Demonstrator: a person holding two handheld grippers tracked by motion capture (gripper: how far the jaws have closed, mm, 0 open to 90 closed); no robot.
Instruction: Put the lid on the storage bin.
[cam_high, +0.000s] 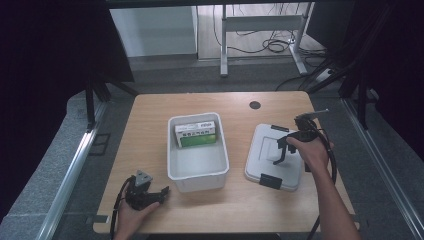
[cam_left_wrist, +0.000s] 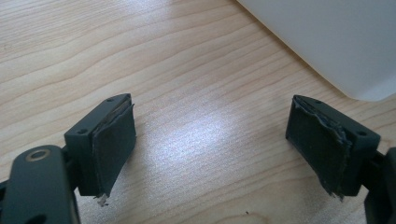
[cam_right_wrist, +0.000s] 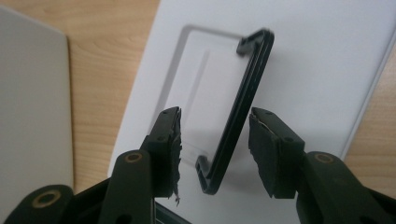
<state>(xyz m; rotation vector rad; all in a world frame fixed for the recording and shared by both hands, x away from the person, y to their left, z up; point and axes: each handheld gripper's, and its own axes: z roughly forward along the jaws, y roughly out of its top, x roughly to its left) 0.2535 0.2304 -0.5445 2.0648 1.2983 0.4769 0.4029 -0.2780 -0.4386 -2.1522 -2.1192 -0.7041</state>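
While raised, handle (cam_right_wrist: 238, 107) stands between right gripper (cam_right_wrist: 215, 140) jaws.

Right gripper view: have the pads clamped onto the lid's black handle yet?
No. The raised black handle stands between the right gripper pads, but a gap shows on each side of it above the white lid.
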